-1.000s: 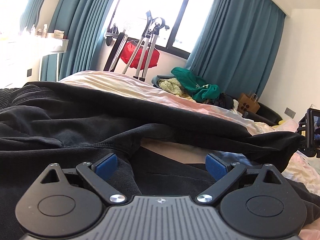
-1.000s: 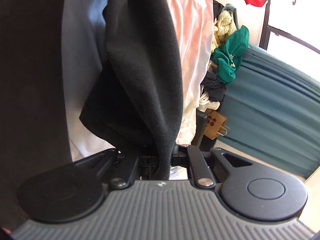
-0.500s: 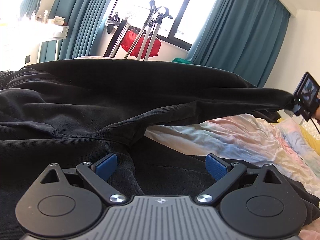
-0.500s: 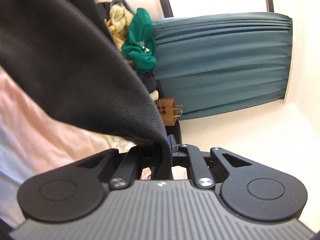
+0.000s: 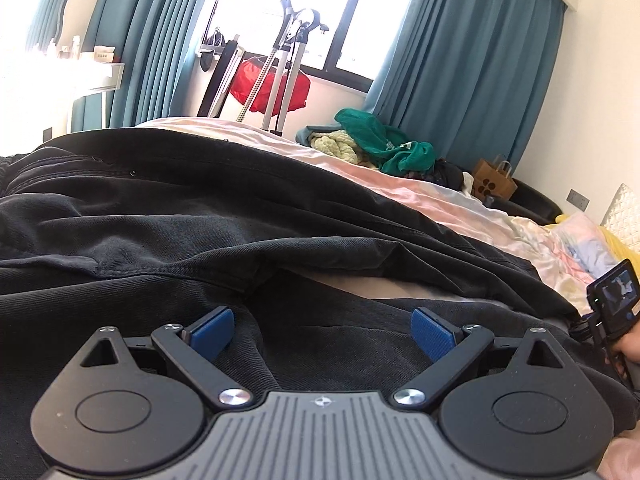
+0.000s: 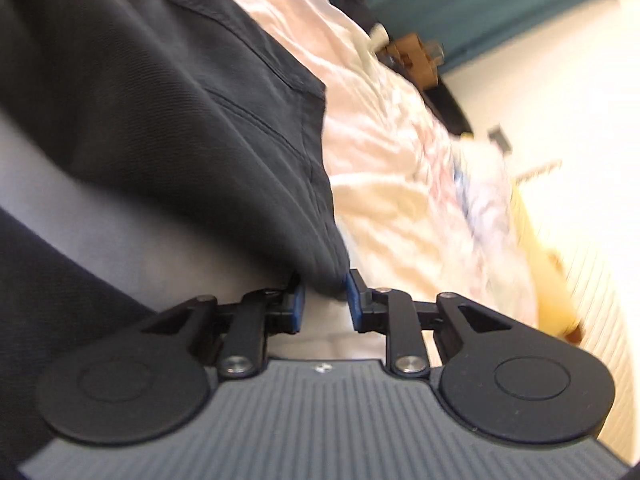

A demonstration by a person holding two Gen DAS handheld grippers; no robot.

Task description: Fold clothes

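Observation:
Black trousers (image 5: pixel 208 232) lie spread across the pale pink bed sheet (image 5: pixel 420 196). My left gripper (image 5: pixel 322 334) is open, its blue pads wide apart, resting low over the near part of the trousers. My right gripper (image 6: pixel 323 304) has its jaws a little apart, with the hem corner of one trouser leg (image 6: pixel 224 128) lying between the blue pads. In the left wrist view the right gripper's body and camera (image 5: pixel 612 300) show at the far right, at the end of that leg.
A pile of green and cream clothes (image 5: pixel 372 148) sits at the far side of the bed. A brown paper bag (image 5: pixel 494 184), teal curtains (image 5: pixel 472 64), a rack with a red bag (image 5: pixel 272 88) and a white desk (image 5: pixel 92 76) stand beyond.
The right gripper carried the trouser leg up, then lowered it back onto the bed. Its jaws have parted from tightly shut. The left gripper stayed in place, open.

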